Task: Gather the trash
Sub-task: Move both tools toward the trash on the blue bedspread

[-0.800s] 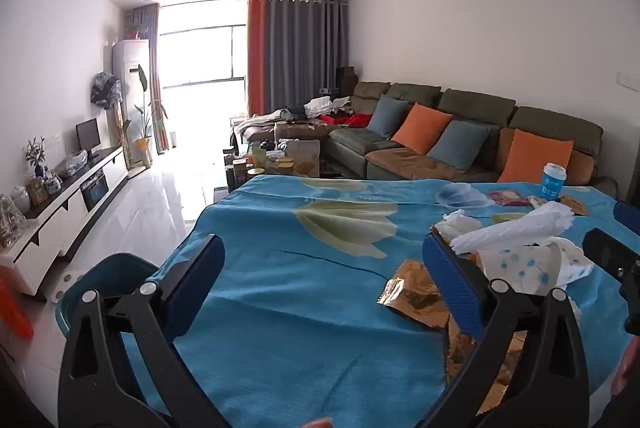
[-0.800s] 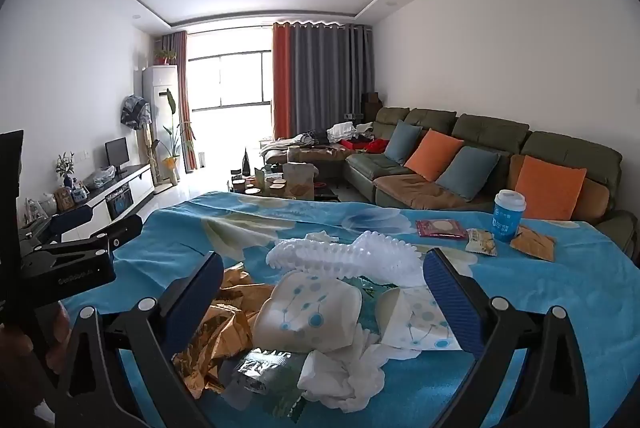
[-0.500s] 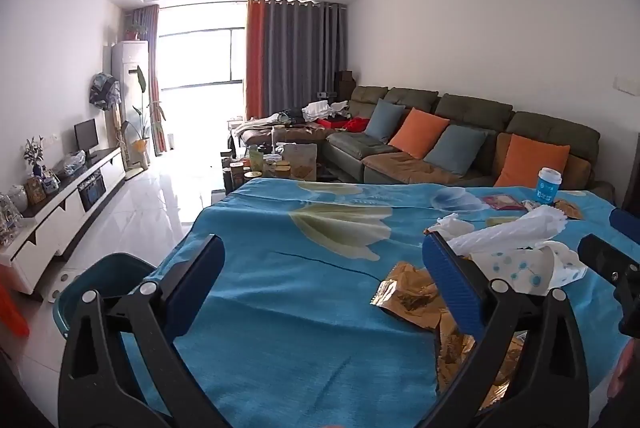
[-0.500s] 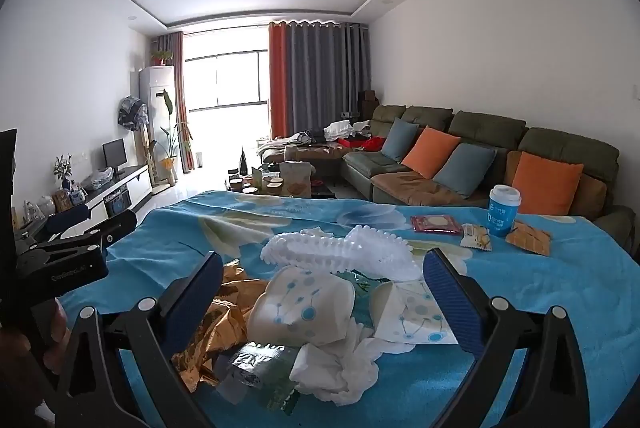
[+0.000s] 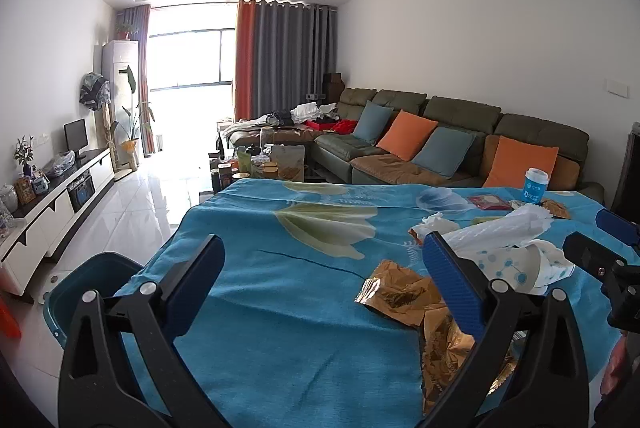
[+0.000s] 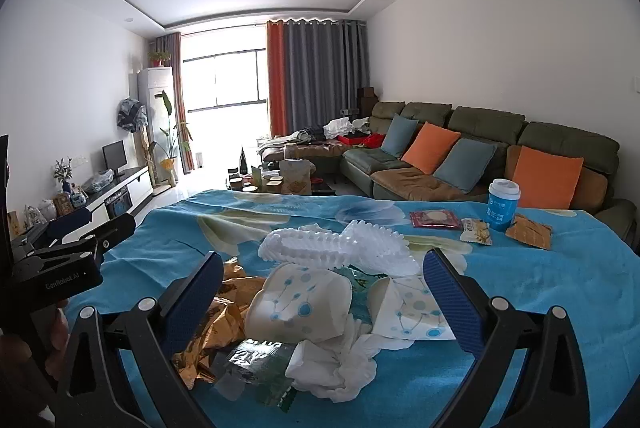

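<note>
left tongs (image 5: pixel 320 270): spread wide, nothing between the pads, over bare blue cloth
right tongs (image 6: pixel 322 282): spread wide, hovering just above the trash pile, not touching it
trash pile (image 6: pixel 320 292): middle of the tabletop (image 6: pixel 560 308), straight ahead of the right tongs; in the left view it sits off to the right, partly behind the right pad
paper cup (image 6: pixel 300 302): crushed, white with blue dots, on its side, centre of the pile
foil (image 5: pixel 400 294): gold, crumpled, left edge of the pile, nearest the left tongs
plastic tray (image 6: pixel 336 242): white, ribbed, lying on top at the back of the pile
tissue (image 6: pixel 340 360): white wad at the near edge, beside a clear wrapper (image 6: pixel 256 364)
blue cup (image 6: pixel 502 204): upright with lid, far right, well apart from the pile; snack packets (image 6: pixel 474 230) just beside it
bin (image 5: pixel 92 276): teal, on the floor past the tabletop's left edge, mostly cut off behind the left tongs
sofa (image 6: pixel 480 148): behind the tabletop, with cushions
hard to make out: print on wrapper and packets; what lies under the pile
</note>
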Motion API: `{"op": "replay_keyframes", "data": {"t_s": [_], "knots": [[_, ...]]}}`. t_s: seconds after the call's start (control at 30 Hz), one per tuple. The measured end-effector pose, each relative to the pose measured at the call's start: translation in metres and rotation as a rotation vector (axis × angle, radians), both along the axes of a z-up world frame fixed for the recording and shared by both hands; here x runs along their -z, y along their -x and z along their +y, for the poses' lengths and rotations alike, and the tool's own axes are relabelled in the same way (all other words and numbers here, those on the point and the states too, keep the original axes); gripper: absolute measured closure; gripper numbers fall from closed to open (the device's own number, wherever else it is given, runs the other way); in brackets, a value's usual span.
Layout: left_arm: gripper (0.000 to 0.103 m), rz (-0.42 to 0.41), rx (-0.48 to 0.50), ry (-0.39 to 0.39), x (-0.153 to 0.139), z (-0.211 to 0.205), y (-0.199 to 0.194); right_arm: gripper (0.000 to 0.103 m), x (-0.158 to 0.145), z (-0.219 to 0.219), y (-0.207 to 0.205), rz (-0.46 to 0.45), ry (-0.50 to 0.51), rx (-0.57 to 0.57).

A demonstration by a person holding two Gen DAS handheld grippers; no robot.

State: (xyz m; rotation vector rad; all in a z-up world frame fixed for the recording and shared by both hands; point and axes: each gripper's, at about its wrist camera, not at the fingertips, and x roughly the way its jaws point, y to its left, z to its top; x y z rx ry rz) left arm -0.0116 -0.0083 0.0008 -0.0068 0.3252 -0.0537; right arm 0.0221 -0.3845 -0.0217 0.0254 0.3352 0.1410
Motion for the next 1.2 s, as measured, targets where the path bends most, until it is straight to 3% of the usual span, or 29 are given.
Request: {"op": "replay_keyframes", "data": {"t_s": [1.2], "knots": [[0.006, 0.024, 0.027, 0.0, 0.005, -0.003, 0.001, 0.006, 0.0, -0.001, -0.014, -0.005, 0.045, 0.013]]}}
